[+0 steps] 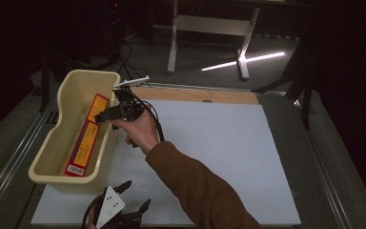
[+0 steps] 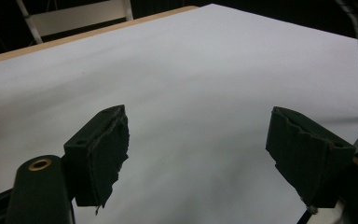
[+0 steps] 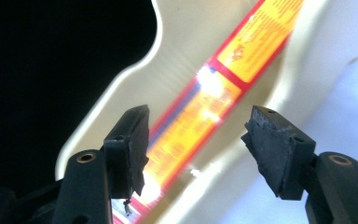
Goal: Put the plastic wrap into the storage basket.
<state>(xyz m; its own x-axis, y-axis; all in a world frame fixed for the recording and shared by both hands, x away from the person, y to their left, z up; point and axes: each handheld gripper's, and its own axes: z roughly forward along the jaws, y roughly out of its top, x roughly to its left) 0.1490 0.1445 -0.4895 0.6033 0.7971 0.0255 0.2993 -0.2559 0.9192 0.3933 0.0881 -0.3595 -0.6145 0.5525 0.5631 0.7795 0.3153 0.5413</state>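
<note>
The right gripper (image 1: pixel 106 114) hangs over the right rim of a cream tub (image 1: pixel 52 143) at the table's left side, its tips pointing in over the tub. In the right gripper view its jaws stand apart with a clear gap and nothing between the pads; they hold nothing. Past and below that gap lies a long red-and-yellow box (image 3: pixel 214 102), flat on the tub's floor and running lengthwise along it, apart from the pads. From above, the box (image 1: pixel 86 136) lies just left of the tips and stretches toward the person. The left gripper (image 1: pixel 134 196) rests near the table's front edge, well apart from the tub, jaws wide and empty over the white sheet (image 2: pixel 205 70).
</note>
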